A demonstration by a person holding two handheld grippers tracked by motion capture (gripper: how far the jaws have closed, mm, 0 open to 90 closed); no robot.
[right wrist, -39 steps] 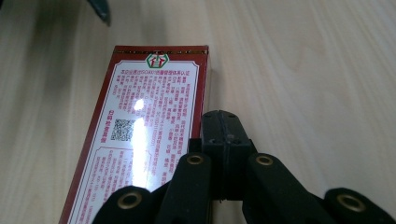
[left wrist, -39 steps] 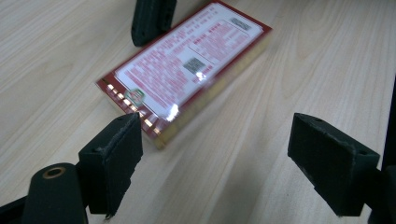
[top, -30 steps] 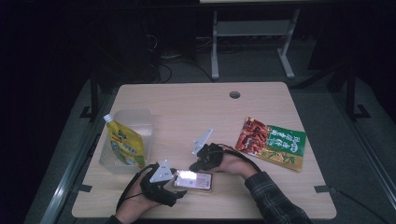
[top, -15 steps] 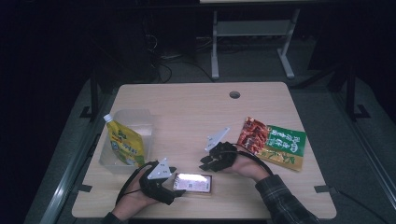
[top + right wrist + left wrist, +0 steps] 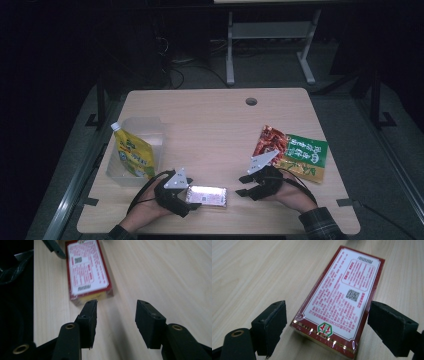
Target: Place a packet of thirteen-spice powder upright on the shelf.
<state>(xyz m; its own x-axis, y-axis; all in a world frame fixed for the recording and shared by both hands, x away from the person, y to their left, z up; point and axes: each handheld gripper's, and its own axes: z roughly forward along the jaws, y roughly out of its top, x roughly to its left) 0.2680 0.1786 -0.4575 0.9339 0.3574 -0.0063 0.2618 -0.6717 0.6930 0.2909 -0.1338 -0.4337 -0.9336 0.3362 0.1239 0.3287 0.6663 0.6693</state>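
The red-and-white box (image 5: 207,196) lies flat near the table's (image 5: 210,120) front edge, between the spread jaws of the left gripper (image 5: 186,196) without contact. The right gripper (image 5: 242,185), jaws also spread and empty, sits just beside the box, with the snack packets (image 5: 292,152) behind it. At the left edge, a clear bin (image 5: 150,131) holds a yellow spouted pouch (image 5: 133,152) standing tilted.

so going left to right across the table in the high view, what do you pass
clear container holding the yellow-green spouted pouch → left hand-held gripper → red-bordered box lying flat between its open jaws → right hand-held gripper, open and clear of the box → red and green snack packet
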